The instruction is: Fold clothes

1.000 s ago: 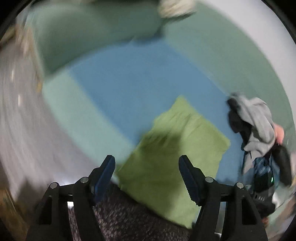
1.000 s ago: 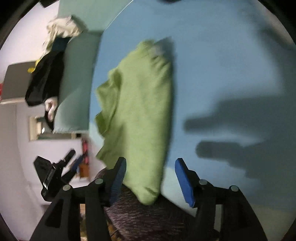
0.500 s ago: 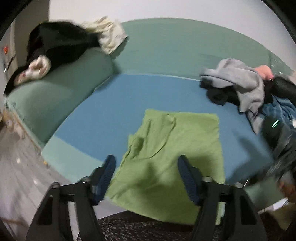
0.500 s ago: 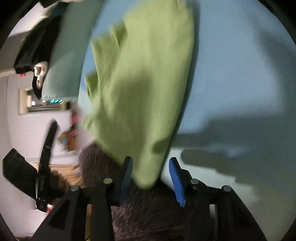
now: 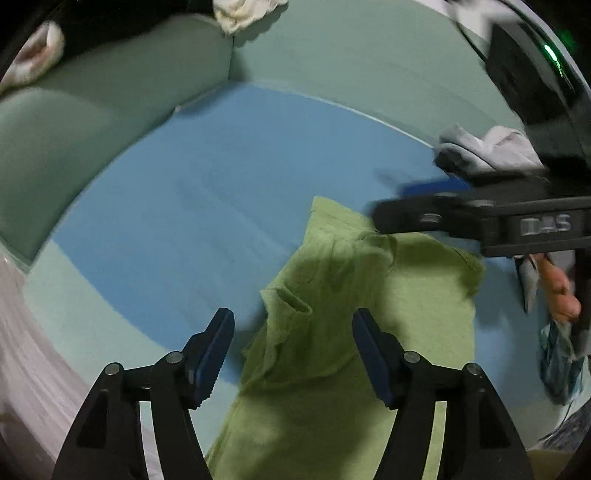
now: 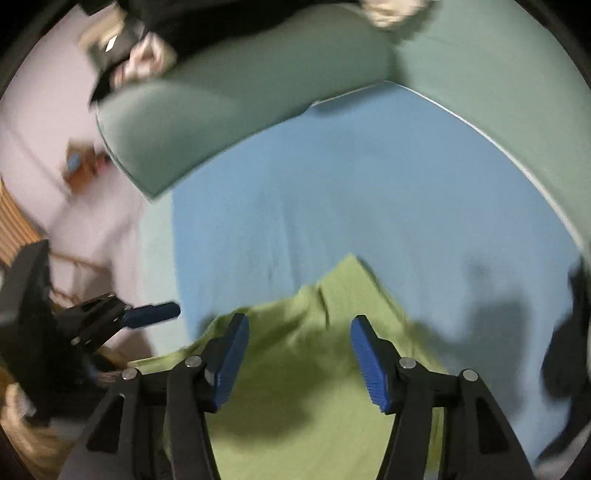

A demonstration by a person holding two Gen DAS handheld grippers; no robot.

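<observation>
A light green garment [image 5: 332, 332] lies partly folded and rumpled on the blue seat cover [image 5: 207, 206] of a sofa. My left gripper [image 5: 295, 350] hovers over its near left part. Its jaws are opening, and the cloth lies below them with neither pad pressing on it. My right gripper [image 6: 299, 354] hangs over the same garment [image 6: 325, 406], jaws also opening and holding nothing. In the left wrist view the right gripper [image 5: 436, 206] reaches in from the right above the garment's far edge, with a hand [image 5: 557, 291] behind it. The left gripper [image 6: 147, 317] shows at the left of the right wrist view.
The sofa's green armrest [image 5: 92, 122] and backrest [image 5: 351, 62] enclose the seat. Black and white clothes [image 5: 243, 11] lie on the armrest top. A grey garment pile [image 5: 487, 147] sits at the seat's right. Pale floor [image 5: 26, 350] runs along the left front edge.
Both grippers swung across over the garment, and the right wrist view rolled round. The right gripper has come into the left wrist view. The right jaws narrowed, then widened.
</observation>
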